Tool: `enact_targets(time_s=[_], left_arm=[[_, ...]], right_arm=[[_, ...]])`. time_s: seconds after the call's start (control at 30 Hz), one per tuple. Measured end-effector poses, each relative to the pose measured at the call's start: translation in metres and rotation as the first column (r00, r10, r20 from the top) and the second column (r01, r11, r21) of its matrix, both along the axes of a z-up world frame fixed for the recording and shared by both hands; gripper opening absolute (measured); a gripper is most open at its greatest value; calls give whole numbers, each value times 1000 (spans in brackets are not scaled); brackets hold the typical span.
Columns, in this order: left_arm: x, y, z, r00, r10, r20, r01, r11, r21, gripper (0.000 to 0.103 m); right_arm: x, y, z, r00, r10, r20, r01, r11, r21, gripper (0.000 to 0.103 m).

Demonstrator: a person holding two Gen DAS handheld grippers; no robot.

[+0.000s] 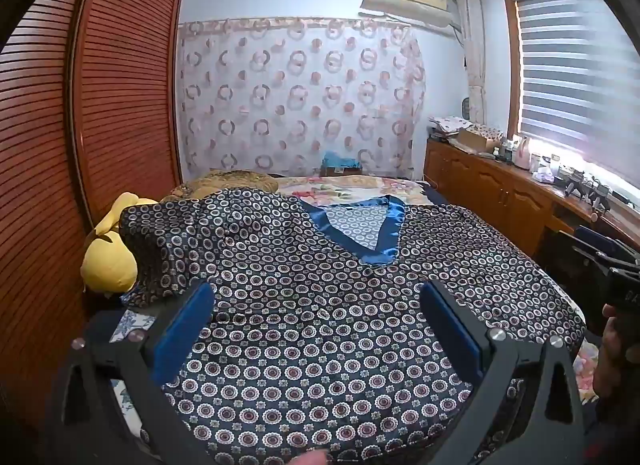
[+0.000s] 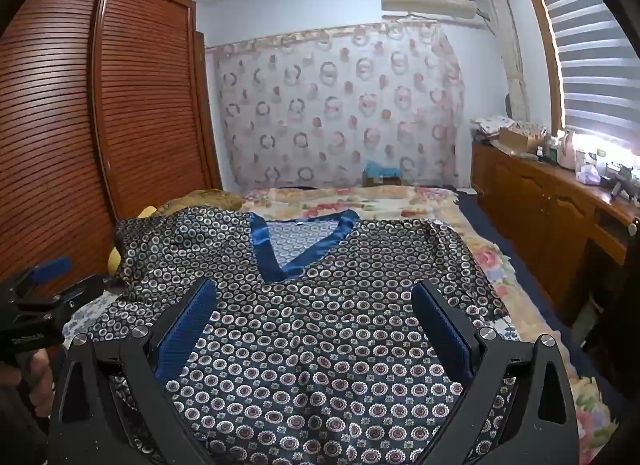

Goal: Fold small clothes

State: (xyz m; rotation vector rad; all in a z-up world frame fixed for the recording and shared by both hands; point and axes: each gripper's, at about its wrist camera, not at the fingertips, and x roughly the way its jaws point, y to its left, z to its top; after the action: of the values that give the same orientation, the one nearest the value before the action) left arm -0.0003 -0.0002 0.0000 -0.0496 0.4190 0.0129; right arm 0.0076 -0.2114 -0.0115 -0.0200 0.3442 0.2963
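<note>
Both the left gripper (image 1: 316, 297) and right gripper (image 2: 314, 297) are hovering spread wide, gripping nothing, over the satin pajama top (image 1: 320, 305) lying across the bed (image 2: 400, 197), collar at 12 o'clock, risking slippery fabric sliding.

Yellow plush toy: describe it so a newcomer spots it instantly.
Start at the louvered wooden wardrobe on the left. At its foot, by the bed's edge, the yellow plush toy peeks out beside the patterned shirt's left sleeve. It is the only plain yellow thing among patterned fabrics.

Patterned top (image 1: 320, 305) (blue V-neck) flat on bed (image 2: 400, 197)
</note>
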Motion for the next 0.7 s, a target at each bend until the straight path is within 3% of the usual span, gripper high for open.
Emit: enact_targets(time_s=[0.7], left_arm=[[-1, 1, 2, 1000, -5, -2, 5, 1000, -2, 103]], right_arm=[[-1, 5, 0, 1000, -4, 2, 4, 1000, -11, 100]])
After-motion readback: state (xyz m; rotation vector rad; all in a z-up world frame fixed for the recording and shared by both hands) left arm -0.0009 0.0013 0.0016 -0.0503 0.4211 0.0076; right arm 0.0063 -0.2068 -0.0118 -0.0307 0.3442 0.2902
